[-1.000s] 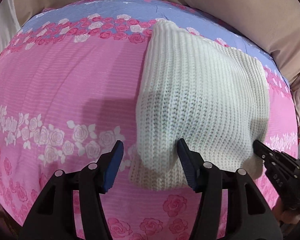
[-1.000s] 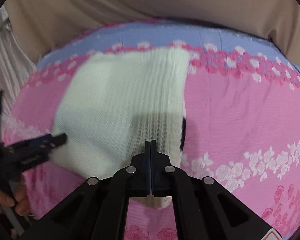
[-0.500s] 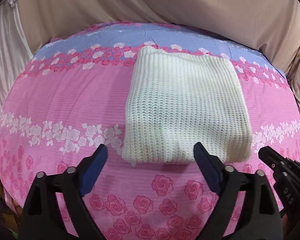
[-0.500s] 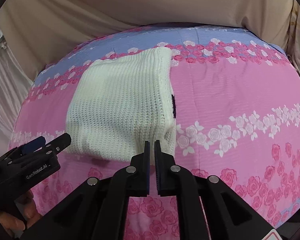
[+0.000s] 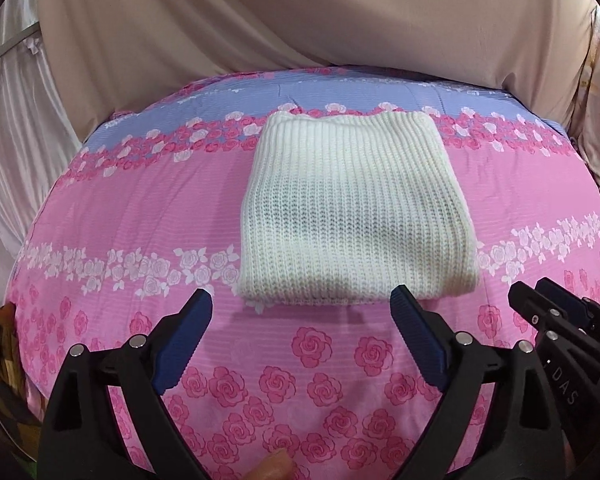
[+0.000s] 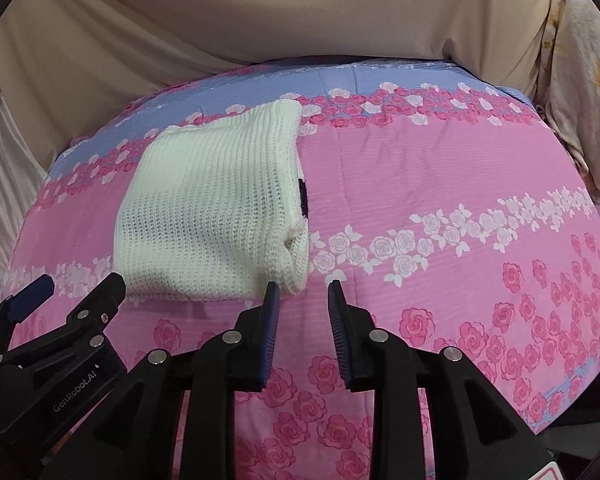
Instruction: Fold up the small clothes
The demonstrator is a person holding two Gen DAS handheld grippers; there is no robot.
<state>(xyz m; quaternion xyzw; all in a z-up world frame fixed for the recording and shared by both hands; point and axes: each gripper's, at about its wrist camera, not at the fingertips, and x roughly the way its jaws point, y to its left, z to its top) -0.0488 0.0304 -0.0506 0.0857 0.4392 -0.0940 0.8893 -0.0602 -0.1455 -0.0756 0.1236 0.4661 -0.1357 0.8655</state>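
A white knitted garment (image 5: 352,216) lies folded in a neat rectangle on the pink rose-patterned bedspread (image 5: 140,216). It also shows in the right wrist view (image 6: 216,208), with a small dark patch at its right edge. My left gripper (image 5: 302,312) is wide open and empty, just in front of the garment's near edge. My right gripper (image 6: 302,296) is open and empty, off the garment's near right corner. Each gripper shows at the edge of the other's view, the right gripper (image 5: 548,308) and the left gripper (image 6: 76,292).
The bedspread has a blue band (image 6: 380,76) at the far side. Beige draped cloth (image 5: 300,16) hangs behind the bed, and white curtain fabric (image 5: 12,120) hangs at the left. The bed's front edge drops away below the grippers.
Both grippers have pulled back from the garment toward the bed's front. The right gripper, shut on the garment a second ago, has opened and let go. The left gripper has opened wider.
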